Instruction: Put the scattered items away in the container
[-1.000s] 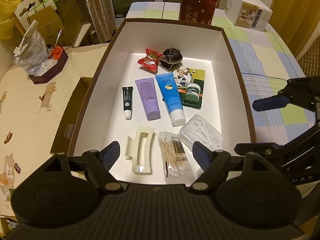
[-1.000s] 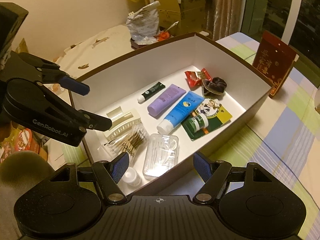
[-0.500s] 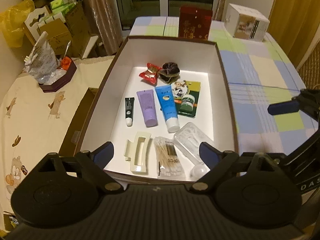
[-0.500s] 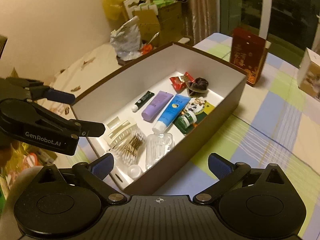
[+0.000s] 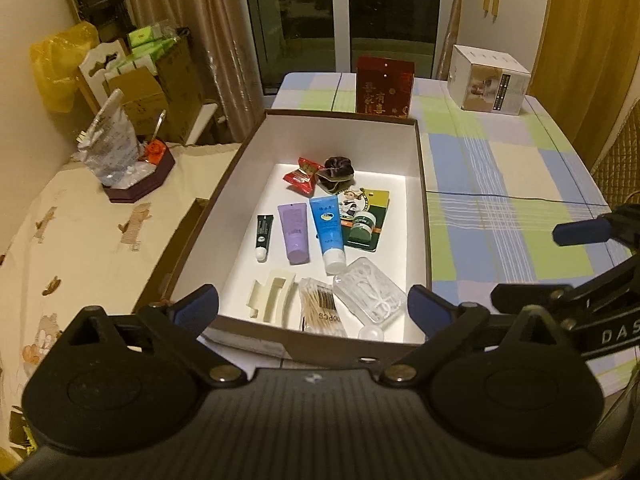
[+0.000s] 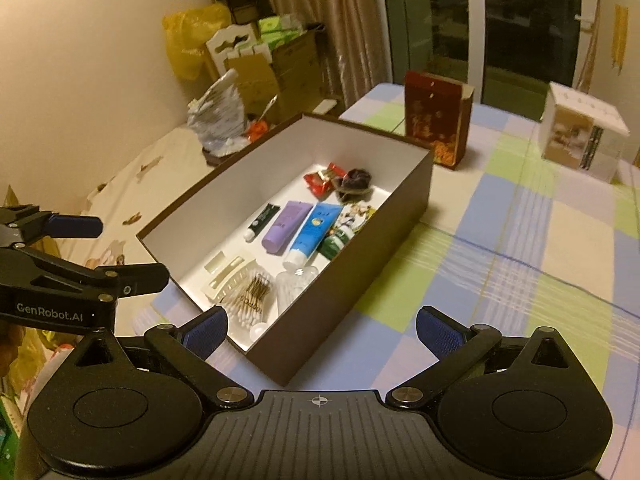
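Left gripper [image 5: 312,308] spread wide, empty, above the box's near edge. Brown cardboard box [image 5: 423,184], white inside, holds everything: slim black tube [image 5: 263,232], glossy purple tube [image 5: 295,234], blue tube [image 5: 329,232], cotton swabs [image 5: 320,312] marked "100PCS". Right gripper [image 6: 322,330] also wide apart, empty, above checked tablecloth [image 6: 520,248].

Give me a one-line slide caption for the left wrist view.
Open left gripper above a brown box holding tubes, cotton swabs and a hair clip.
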The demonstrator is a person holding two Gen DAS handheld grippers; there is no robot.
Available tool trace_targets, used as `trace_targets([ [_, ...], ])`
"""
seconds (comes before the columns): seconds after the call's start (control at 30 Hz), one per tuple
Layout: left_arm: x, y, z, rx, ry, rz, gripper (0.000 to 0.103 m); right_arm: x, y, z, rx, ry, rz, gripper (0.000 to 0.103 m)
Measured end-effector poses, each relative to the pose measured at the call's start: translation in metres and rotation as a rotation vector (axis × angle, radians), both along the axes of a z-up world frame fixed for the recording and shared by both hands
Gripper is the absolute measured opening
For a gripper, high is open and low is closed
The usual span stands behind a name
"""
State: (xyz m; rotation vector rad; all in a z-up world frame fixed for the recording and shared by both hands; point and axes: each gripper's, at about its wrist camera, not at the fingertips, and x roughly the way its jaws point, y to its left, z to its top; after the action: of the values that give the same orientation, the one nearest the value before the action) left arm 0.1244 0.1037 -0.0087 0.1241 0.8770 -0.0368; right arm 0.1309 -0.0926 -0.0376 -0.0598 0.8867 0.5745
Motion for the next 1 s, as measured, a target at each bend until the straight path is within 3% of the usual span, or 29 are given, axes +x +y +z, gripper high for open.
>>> trace_targets([
  [0.2,-0.025,-0.011,0.011,0.007,-0.024,0.020,0.100,-0.024,-0.013,0.014,-0.013,-0.081,-0.031,0.103],
  [0.5,-0.059,-0.031,0.021,-0.047,0.005,0.048,0.099,-0.049,-0.037,0.023,0.054,-0.043,-0.056,0.103],
  [1.0,-0.088,-0.046,0.032,-0.011,-0.014,0.126,0.100,-0.070,-0.052,0.034,0.014,-0.097,-0.047,0.103],
])
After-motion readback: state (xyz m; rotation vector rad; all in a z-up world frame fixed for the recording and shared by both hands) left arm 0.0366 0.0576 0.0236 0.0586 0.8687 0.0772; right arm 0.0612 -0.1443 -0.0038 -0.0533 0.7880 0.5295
